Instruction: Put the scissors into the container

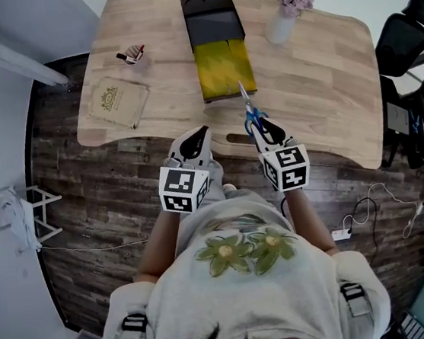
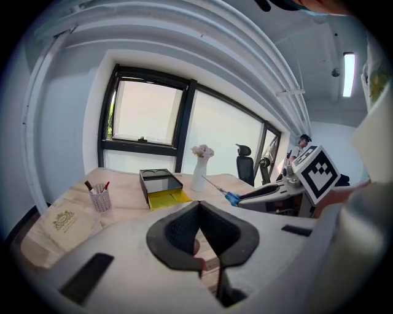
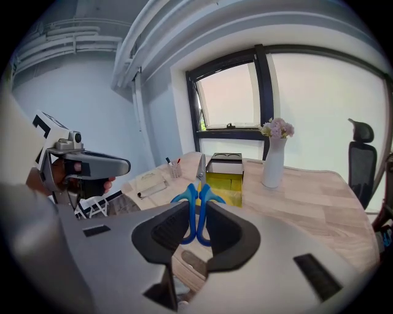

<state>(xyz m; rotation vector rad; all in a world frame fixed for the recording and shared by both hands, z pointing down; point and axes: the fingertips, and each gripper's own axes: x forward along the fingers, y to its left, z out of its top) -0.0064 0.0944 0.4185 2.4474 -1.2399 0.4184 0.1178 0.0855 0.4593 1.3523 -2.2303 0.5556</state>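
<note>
The right gripper, clamping the scissors by their handles (left gripper closed, empty), should reach squarely over the container before releasing.

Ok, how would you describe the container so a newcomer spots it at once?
Start at the wooden table. At its far edge, between the pen cup and the white vase, sits the container. It is the only boxy thing there: black at the back, bright yellow in front.
</note>
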